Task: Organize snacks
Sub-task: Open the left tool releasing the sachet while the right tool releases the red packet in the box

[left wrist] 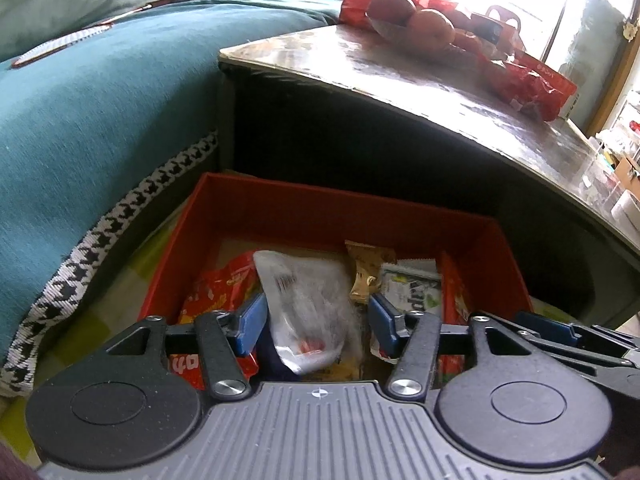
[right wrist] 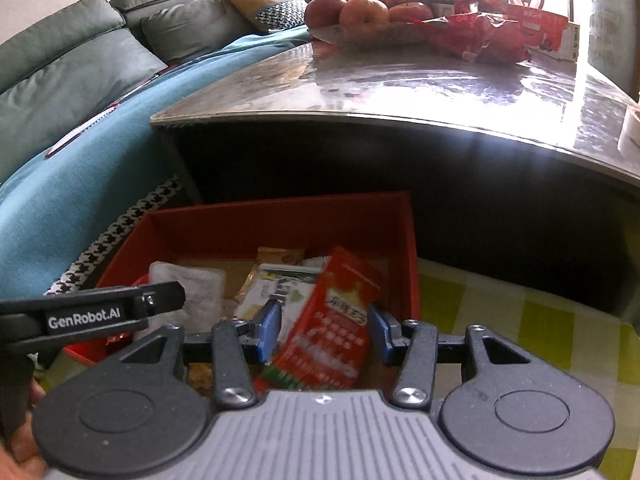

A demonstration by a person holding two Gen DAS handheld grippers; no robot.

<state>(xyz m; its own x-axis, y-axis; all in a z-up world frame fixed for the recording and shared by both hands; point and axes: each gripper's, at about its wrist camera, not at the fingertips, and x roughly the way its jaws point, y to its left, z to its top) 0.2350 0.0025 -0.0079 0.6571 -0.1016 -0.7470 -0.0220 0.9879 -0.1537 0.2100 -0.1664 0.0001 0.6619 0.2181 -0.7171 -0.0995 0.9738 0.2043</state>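
An open red box (left wrist: pixel 320 196) (right wrist: pixel 280 204) stands on the floor and holds several snack packets. My left gripper (left wrist: pixel 316 322) hangs over its near side, jaws open. A blurred white packet (left wrist: pixel 304 304) lies between the blue pads, with a gap at the right pad. In the box also lie a red-yellow bag (left wrist: pixel 220 292), a golden bar (left wrist: pixel 366 276) and a green-white packet (left wrist: pixel 408 288) (right wrist: pixel 280 288). My right gripper (right wrist: pixel 325 330) is over the box's right part, shut on a tilted red packet (right wrist: pixel 336 320). The white packet (right wrist: pixel 188 292) shows at the left there.
A dark coffee table (right wrist: pixel 400 92) with a shiny top rises just behind the box, carrying a fruit bowl (right wrist: pixel 360 16) and red bags (left wrist: pixel 528 80). A teal-covered sofa (left wrist: pixel 100 100) runs along the left. A yellow-green checked mat (right wrist: pixel 520 328) covers the floor at the right.
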